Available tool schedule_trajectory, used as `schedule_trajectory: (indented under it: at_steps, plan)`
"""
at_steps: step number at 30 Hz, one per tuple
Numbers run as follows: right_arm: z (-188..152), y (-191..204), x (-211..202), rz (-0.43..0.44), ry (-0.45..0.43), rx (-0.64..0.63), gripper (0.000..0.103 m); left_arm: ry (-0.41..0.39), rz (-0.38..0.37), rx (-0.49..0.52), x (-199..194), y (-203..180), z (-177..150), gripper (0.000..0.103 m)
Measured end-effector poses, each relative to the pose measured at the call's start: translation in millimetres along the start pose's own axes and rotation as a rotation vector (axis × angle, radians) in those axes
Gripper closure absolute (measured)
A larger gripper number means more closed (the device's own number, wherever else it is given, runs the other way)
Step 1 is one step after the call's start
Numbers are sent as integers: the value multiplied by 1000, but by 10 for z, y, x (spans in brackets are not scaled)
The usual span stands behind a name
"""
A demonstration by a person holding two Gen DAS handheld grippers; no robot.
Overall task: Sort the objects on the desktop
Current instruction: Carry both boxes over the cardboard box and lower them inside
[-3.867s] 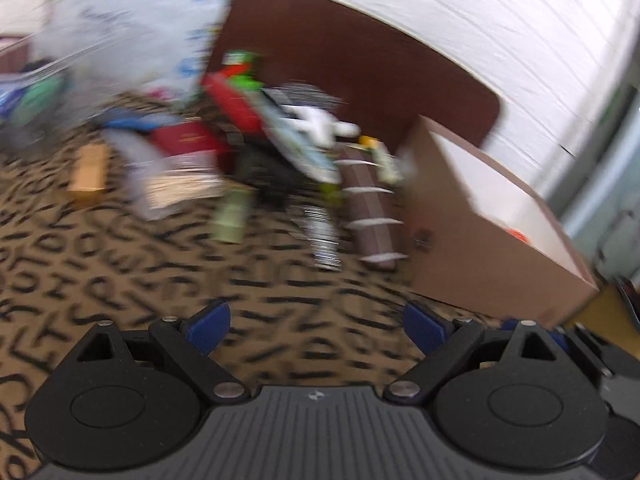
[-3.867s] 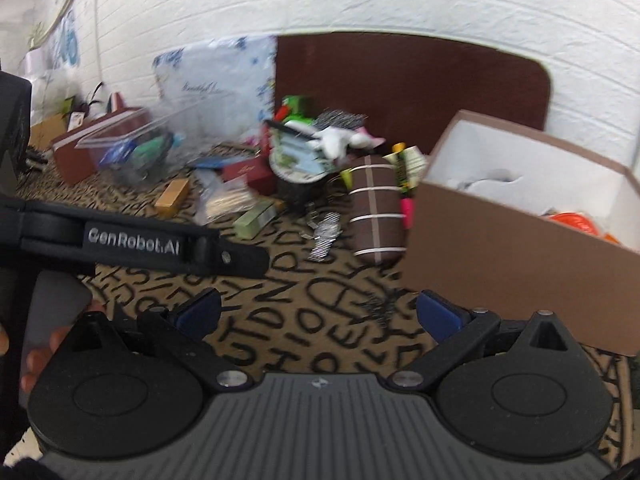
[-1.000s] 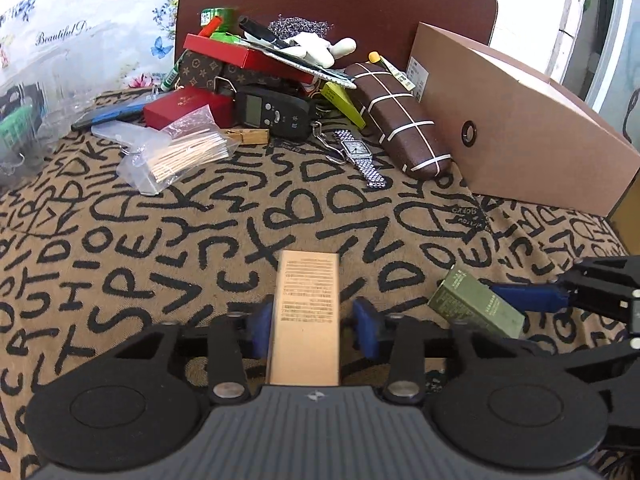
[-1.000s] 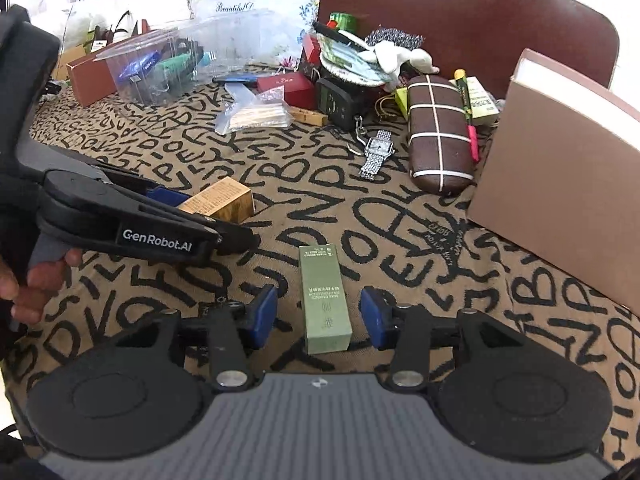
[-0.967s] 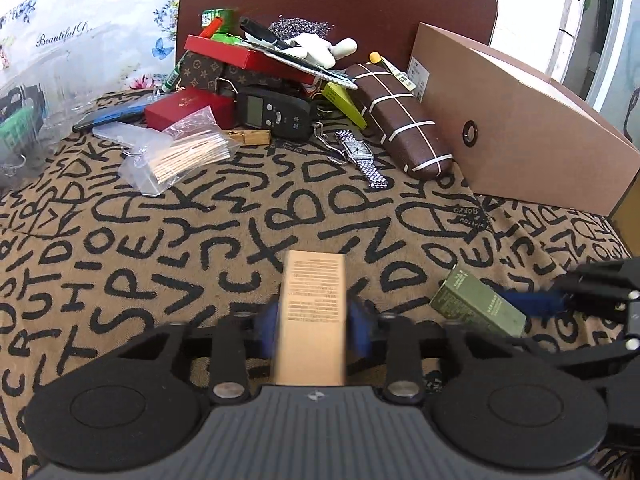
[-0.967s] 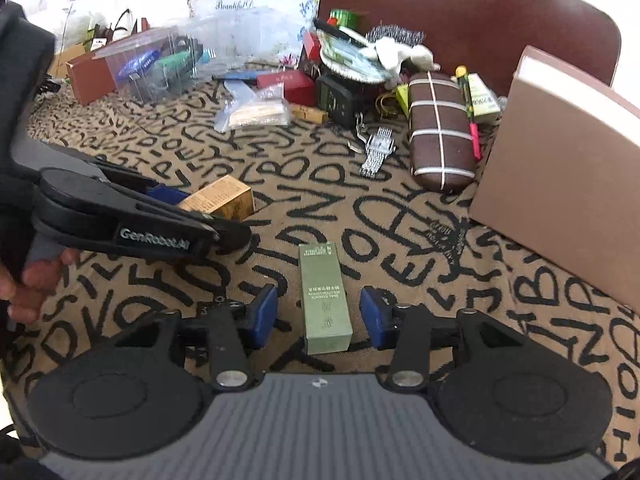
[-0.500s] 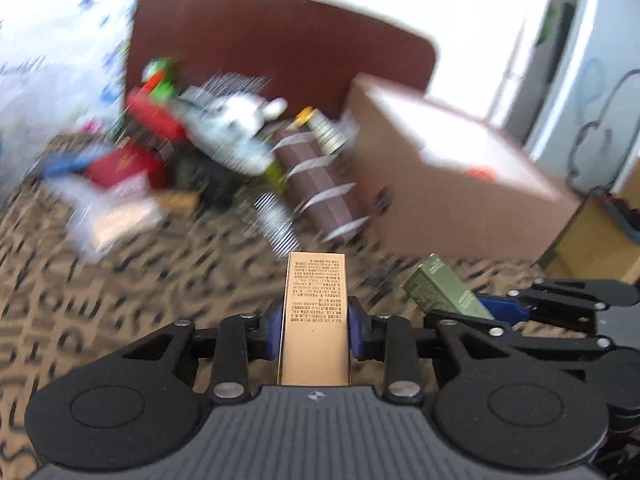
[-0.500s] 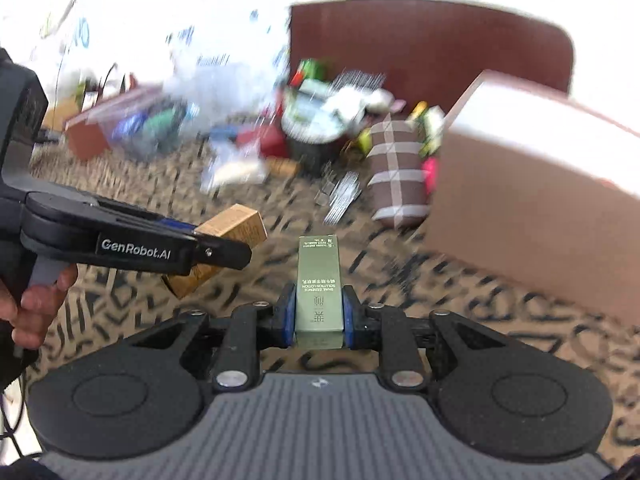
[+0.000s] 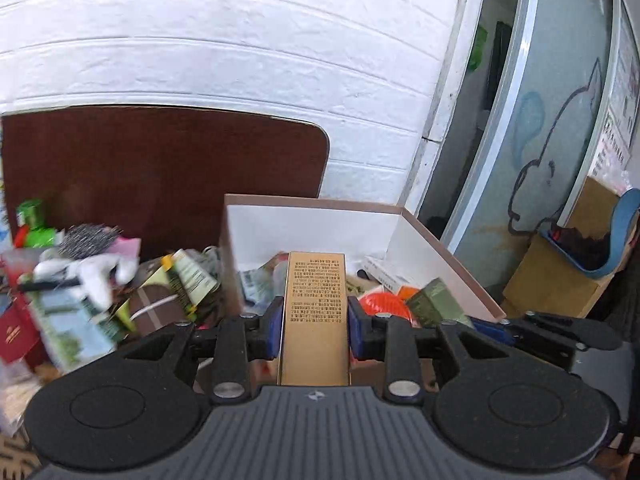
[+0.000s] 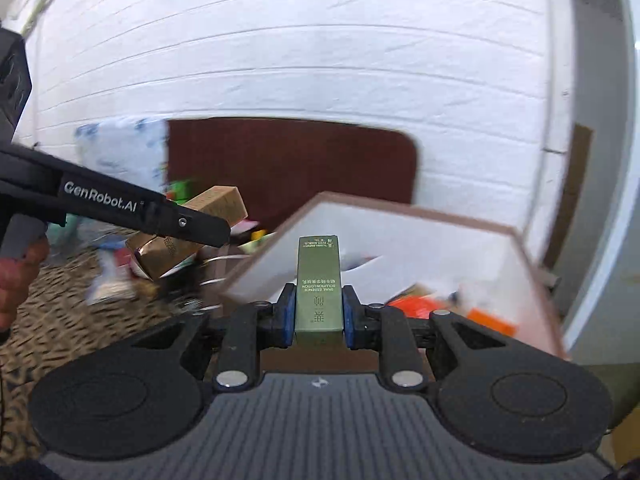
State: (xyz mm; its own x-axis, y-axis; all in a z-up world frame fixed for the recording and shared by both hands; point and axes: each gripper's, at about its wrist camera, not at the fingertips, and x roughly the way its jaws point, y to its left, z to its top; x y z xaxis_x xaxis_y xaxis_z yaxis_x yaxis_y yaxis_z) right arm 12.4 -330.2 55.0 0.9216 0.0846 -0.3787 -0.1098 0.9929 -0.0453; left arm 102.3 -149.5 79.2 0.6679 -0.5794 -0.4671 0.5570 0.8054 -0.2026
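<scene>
My left gripper (image 9: 315, 322) is shut on a tan printed carton (image 9: 315, 312), held in the air at the near wall of the brown cardboard box (image 9: 444, 248). My right gripper (image 10: 314, 312) is shut on a slim green carton (image 10: 319, 284), raised in front of the same box (image 10: 404, 232). In the left wrist view the green carton (image 9: 438, 304) and the right gripper's fingers (image 9: 492, 330) show at the right, over the box's opening. In the right wrist view the tan carton (image 10: 188, 236) shows in the left gripper's fingers (image 10: 200, 228). The box holds orange items (image 9: 384, 306) and papers.
A pile of small objects (image 9: 96, 276) lies left of the box, among them a brown striped case (image 9: 154, 308) and a white toy. A dark brown board (image 9: 160, 172) leans on the white brick wall. A hand (image 10: 16, 280) holds the left gripper's handle. The patterned cloth (image 10: 60, 320) covers the desk.
Both grippers have risen off the patterned cloth with their cartons and moved to the cardboard box. The right gripper closed on the green carton; the left was shut on the tan carton throughout.
</scene>
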Motion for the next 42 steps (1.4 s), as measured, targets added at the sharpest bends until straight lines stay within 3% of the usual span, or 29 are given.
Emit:
schedule_trajectory:
  at_steps: [5,14,23,24,25,26,27,30,32,42]
  plan:
    - [13,-364,273,-47,47,43,81,76,28,18,518,-99,110,71]
    - [-40,-583,871,-78,172,29,81,187,47,34,1236,-84,134,71]
    - [61,-818,1308,-103,264,45,81,197,42,38,1587,-83,151,71]
    - [55,-820,1342,-100,276,41,80,194,28,34,1580,-74,157,65]
    - [43,-812,1364,-100,288,33,75,193,7,26,1568,-62,161,46]
    - [31,-804,1360,-103,286,31,57,193,-11,11,1537,-44,164,33]
    - [21,-800,1327,-110,271,32,48,187,-17,-1,1497,-33,167,15]
    - [18,-780,1200,-122,233,33,30,150,-42,-19,1370,-36,176,12]
    - [17,-753,1080,-132,199,38,12,142,-28,-28,1297,-61,180,10]
    - [32,-561,429,-121,86,59,8,96,36,15,816,-263,66,7]
